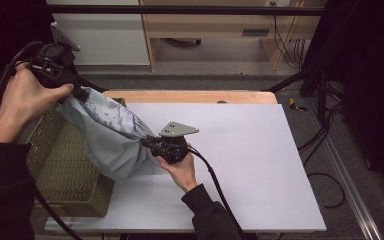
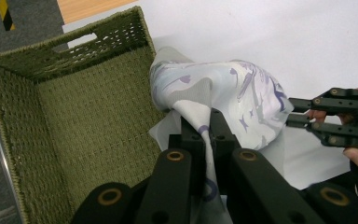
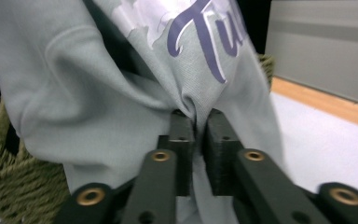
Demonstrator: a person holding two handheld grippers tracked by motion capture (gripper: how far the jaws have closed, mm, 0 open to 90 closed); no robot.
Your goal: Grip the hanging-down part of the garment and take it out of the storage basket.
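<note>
White tabletop (image 1: pixel 260 150) on a wooden board, pale wood edge (image 1: pixel 190 96) showing at the far side. Beyond it, grey carpet floor (image 1: pixel 215 65) and a light wooden cabinet (image 1: pixel 220 25) beside a white panel (image 1: pixel 105 40). Black cables (image 1: pixel 325 150) trailing over the floor at the right, next to a metal rail (image 1: pixel 352 185). Black bar (image 1: pixel 190 10) across the top. Dark at both sides, lit over the table.
</note>
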